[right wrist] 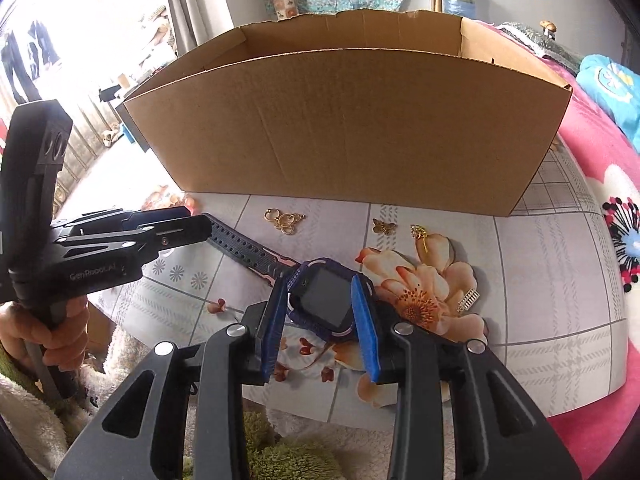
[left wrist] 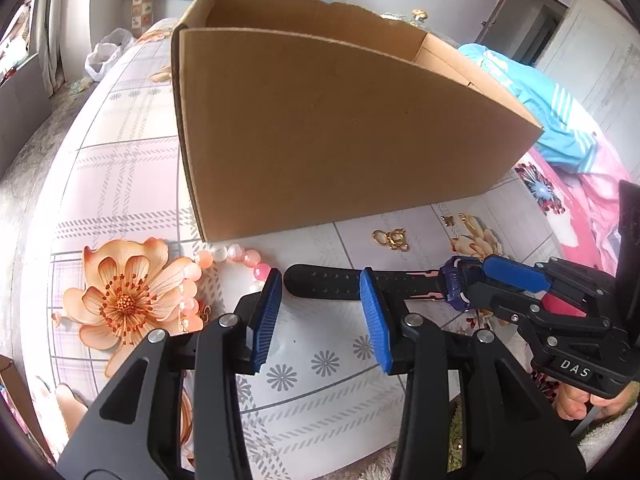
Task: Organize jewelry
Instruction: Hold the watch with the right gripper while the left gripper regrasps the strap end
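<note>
Left wrist view: your left gripper (left wrist: 320, 312) stands over the strap end of the watch (left wrist: 360, 286), which lies flat on the tablecloth (left wrist: 128, 152) and runs from between your blue pads off to the right. The left pad sits just clear of the strap tip; the right pad crosses in front of the strap. The jaws are partly open and grip nothing. Your right gripper (left wrist: 476, 276) straddles the watch's purple case at the right. A pink bead bracelet (left wrist: 236, 258) lies just left of the strap tip, gold charms (left wrist: 390, 238) beyond it, and the cardboard box (left wrist: 340, 132) stands close behind.

Right wrist view: the watch's (right wrist: 326, 300) case sits between your right gripper's (right wrist: 320, 316) 2 pads. The jaws are partly open; whether they press the case, you cannot tell. The left gripper (right wrist: 200, 222) covers the strap's far end. The table edge lies near, just below the pads; bare cloth opens to the right.
</note>
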`<control>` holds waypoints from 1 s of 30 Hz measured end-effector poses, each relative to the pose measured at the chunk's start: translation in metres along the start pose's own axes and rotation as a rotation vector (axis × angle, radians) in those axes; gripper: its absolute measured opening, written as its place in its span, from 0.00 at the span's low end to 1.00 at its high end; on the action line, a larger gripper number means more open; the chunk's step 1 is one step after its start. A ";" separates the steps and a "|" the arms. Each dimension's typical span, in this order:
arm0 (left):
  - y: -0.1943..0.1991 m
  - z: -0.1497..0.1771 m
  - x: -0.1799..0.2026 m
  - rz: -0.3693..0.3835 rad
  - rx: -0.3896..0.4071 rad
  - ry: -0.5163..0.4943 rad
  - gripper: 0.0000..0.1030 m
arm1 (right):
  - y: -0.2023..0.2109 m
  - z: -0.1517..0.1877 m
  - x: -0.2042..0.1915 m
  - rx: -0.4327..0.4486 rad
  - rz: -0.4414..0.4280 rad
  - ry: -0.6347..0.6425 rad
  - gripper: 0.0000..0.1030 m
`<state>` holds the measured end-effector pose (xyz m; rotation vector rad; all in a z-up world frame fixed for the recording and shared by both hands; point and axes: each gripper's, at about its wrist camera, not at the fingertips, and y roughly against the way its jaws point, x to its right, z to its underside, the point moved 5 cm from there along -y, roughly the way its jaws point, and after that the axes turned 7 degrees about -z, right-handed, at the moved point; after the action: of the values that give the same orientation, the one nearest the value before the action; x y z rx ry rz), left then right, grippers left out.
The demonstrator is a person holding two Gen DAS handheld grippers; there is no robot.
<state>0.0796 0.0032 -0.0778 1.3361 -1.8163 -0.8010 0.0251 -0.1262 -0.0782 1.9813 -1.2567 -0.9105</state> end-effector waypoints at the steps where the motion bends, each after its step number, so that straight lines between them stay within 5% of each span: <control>1: 0.000 -0.001 0.001 0.003 0.001 0.003 0.40 | 0.000 0.000 0.000 0.003 -0.004 -0.004 0.32; 9: -0.008 -0.005 0.020 -0.010 -0.018 -0.035 0.54 | 0.003 0.004 0.010 0.028 -0.051 -0.038 0.32; 20: -0.002 -0.010 0.030 0.239 -0.025 0.052 0.55 | 0.001 0.003 0.008 0.041 -0.100 -0.036 0.32; 23: -0.003 -0.009 0.044 0.251 -0.016 0.026 0.55 | 0.001 0.003 0.007 0.042 -0.103 -0.034 0.32; 30: -0.004 -0.014 0.053 0.211 0.027 0.021 0.33 | 0.002 0.004 0.008 0.044 -0.102 -0.029 0.32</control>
<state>0.0827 -0.0496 -0.0633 1.1415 -1.9194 -0.6491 0.0236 -0.1347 -0.0802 2.0902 -1.2105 -0.9714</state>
